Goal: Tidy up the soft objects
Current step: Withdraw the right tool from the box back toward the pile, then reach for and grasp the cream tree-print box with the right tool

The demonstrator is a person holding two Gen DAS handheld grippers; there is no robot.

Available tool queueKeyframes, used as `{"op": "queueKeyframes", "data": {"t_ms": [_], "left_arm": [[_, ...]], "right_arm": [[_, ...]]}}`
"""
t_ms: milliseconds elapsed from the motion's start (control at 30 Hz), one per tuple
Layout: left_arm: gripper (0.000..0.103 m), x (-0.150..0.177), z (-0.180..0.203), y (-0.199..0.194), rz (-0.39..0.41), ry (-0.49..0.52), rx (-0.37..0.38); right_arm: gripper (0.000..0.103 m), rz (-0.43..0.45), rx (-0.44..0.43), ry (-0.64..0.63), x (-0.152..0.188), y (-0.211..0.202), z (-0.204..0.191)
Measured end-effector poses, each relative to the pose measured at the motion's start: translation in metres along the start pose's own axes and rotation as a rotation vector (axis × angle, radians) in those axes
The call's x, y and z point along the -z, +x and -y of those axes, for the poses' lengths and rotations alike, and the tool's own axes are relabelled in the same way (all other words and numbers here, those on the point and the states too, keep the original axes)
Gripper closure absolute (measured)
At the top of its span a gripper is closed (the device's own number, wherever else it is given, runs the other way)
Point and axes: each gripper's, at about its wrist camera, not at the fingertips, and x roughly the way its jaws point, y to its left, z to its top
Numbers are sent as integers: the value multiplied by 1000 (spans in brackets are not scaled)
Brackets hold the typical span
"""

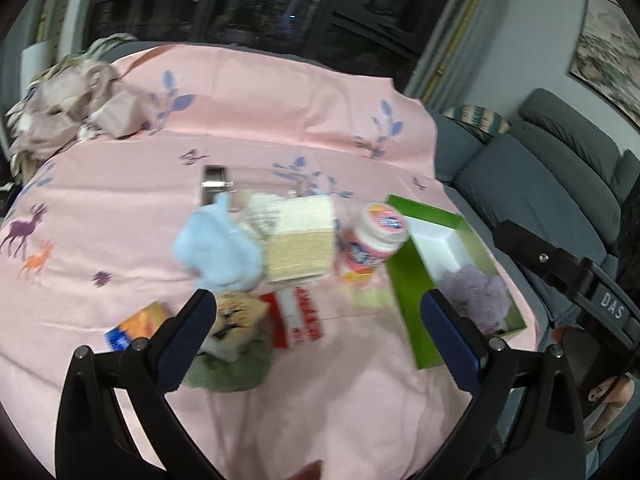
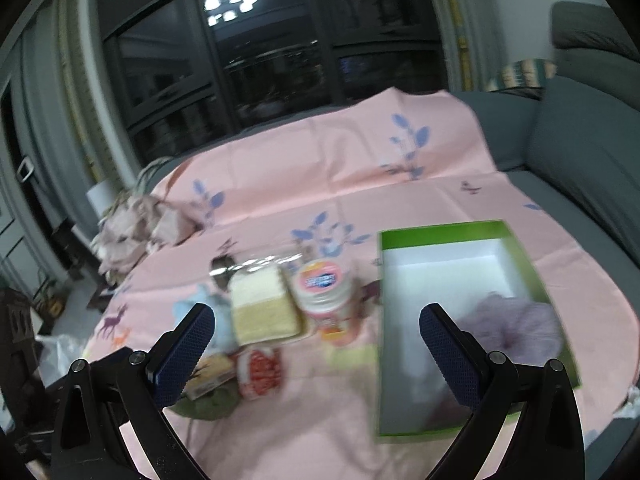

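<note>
1. Spread wide and grasping nothing: both blue-padded fingers of the left gripper, hovering over the clutter just left of the green cardboard box with a white inside.
2. Likewise released and empty: the right gripper, one pad over the box, the other over the clutter; probably poised between picks.
3. Lying already inside the box, at its near end: one fluffy lilac soft thing, apparently sorted there as the first soft item. Rest of the box bare.
4. Waiting left of the box on the pink printed cloth, crowded together, likely so soft and hard must be told apart:
   - one pale blue plush toy, furthest left of the group;
   - one white knitted piece, just behind it;
   - one cream and white sponge-like block, between plush and jar;
   - one green towel-like cloth, nearest the camera, partly under a small beige printed packet.
5. Mixed among them, seemingly hard and not for the box: one pink-lidded plastic jar touching or just beside the box's left wall, one red and white carton, one orange and blue packet.
6. Well apart from the box, at the far left edge: one crumpled beige fabric heap.
7. Motion blur throughout; finer detail cannot be told.
</note>
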Motion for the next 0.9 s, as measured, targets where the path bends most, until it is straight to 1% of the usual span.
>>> {"op": "queueKeyframes", "data": {"t_ms": [133, 267, 400, 567, 633, 733, 900], "left_arm": [[1, 8, -24, -5, 1, -33, -52], [1, 21, -50, 2, -29, -72, -92], [1, 31, -72, 10, -52, -105, -120], [2, 42, -94, 22, -85, -123, -222], [2, 43, -99, 24, -94, -145, -218], [2, 45, -102, 28, -122, -174, -183], [2, 48, -101, 30, -139, -176, -199]], "right_arm": [[1, -35, -24, -43, 5, 11, -20], [1, -77, -42, -76, 12, 23, -36], [1, -132, -61, -80, 19, 39, -47], [1, -208, -127, -65, 29, 58, -58], [1, -227, -127, -74, 32, 64, -62], [1, -253, -141, -76, 37, 72, -67], [1, -313, -201, -47, 43, 84, -68]]}}
